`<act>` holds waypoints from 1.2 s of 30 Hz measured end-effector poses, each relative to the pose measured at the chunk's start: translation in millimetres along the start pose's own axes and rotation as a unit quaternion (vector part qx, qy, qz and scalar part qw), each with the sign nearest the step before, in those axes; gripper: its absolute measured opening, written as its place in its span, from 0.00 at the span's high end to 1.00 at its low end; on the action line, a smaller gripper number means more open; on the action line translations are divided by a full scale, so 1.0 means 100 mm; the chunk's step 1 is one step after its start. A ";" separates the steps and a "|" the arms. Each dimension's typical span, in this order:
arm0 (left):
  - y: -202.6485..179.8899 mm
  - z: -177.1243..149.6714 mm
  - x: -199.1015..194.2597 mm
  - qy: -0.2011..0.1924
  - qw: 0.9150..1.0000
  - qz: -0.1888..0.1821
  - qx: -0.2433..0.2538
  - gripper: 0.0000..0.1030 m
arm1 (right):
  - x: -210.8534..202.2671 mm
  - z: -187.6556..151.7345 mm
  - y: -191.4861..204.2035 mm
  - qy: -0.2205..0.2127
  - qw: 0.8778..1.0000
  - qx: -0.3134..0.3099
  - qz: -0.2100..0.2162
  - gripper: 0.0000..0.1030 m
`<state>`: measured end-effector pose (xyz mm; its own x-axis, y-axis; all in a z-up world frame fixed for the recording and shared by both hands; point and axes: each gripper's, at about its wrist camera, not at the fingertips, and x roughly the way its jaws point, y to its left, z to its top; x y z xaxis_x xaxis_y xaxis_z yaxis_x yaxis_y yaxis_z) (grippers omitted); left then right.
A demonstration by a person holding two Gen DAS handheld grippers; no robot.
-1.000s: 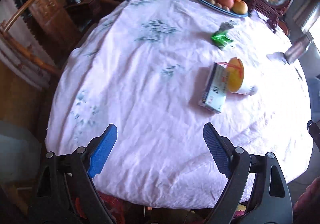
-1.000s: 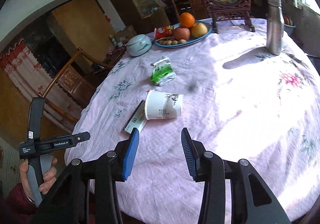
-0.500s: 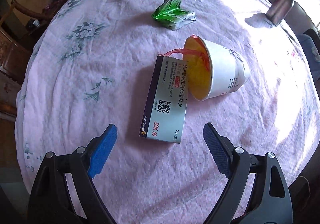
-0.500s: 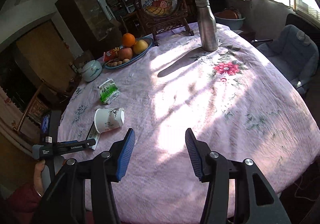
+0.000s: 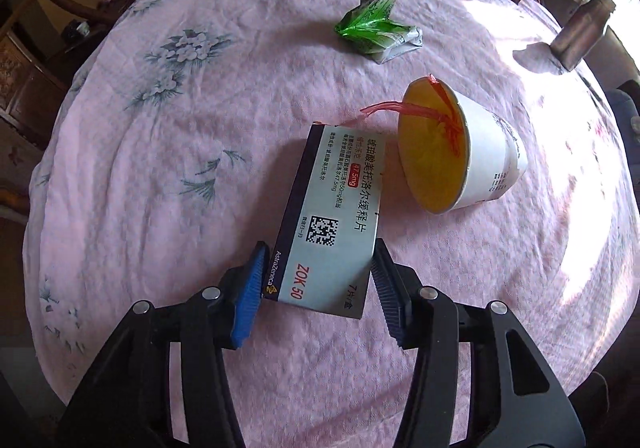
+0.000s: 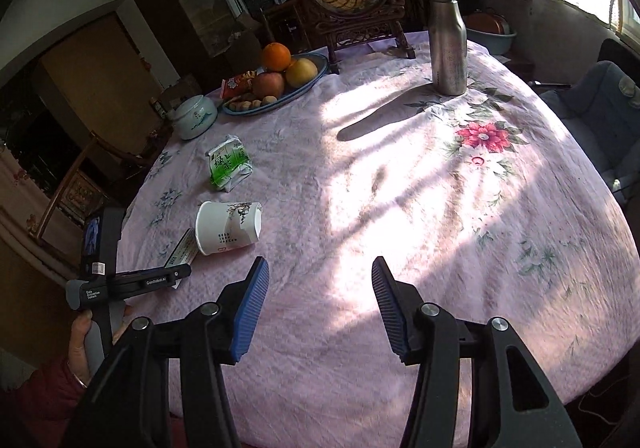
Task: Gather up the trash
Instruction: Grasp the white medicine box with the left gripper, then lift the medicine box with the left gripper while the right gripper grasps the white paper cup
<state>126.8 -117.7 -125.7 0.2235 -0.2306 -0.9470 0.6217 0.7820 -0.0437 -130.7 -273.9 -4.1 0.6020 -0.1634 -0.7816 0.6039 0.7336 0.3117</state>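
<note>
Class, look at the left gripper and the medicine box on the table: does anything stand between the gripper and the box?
Nothing visible does. The left gripper already straddles the near end of the medicine box, its jaws just closed in against the sides.

Left tool (image 5: 318, 280) has just closed around medicine box (image 5: 334, 226).

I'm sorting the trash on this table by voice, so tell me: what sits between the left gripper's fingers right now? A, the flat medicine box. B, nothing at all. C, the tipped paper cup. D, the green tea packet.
A: in the left wrist view the left gripper has its blue pads against both long edges of the medicine box, while the paper cup and green tea packet lie farther off.
</note>
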 end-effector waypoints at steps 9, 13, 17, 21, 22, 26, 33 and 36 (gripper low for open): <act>0.42 -0.33 -0.31 -0.002 0.998 0.029 -0.056 0.50 | 0.52 0.15 0.41 0.051 0.995 -0.038 0.075 0.48; 0.53 -0.47 -0.43 -0.003 0.996 0.043 -0.079 0.50 | 0.75 0.24 0.49 0.068 0.993 -0.045 0.090 0.47; 0.60 -0.57 -0.54 -0.006 0.993 0.055 -0.100 0.50 | 0.95 0.33 0.54 0.077 0.990 -0.063 0.098 0.43; 0.64 -0.62 -0.63 -0.007 0.991 0.069 -0.119 0.50 | 1.20 0.42 0.54 0.089 0.989 -0.078 0.093 0.43; 0.65 -0.63 -0.65 -0.007 0.990 0.073 -0.122 0.50 | 1.26 0.45 0.54 0.092 0.988 -0.081 0.093 0.43; 0.69 -0.68 -0.73 -0.003 0.987 0.089 -0.137 0.50 | 1.51 0.57 0.55 0.093 0.987 -0.101 0.084 0.43; 0.71 -0.74 -0.84 0.004 0.981 0.119 -0.152 0.50 | 1.94 0.81 0.65 0.089 0.982 -0.141 0.085 0.43; 0.73 -0.74 -0.87 0.007 0.980 0.125 -0.158 0.50 | 2.09 0.84 0.65 0.090 0.983 -0.133 0.083 0.43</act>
<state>96.8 2.1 -70.6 0.3273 -0.0028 -0.9449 0.2858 0.9535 0.0962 78.3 -315.6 -101.3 0.5631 0.0753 -0.8229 0.3321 0.8912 0.3088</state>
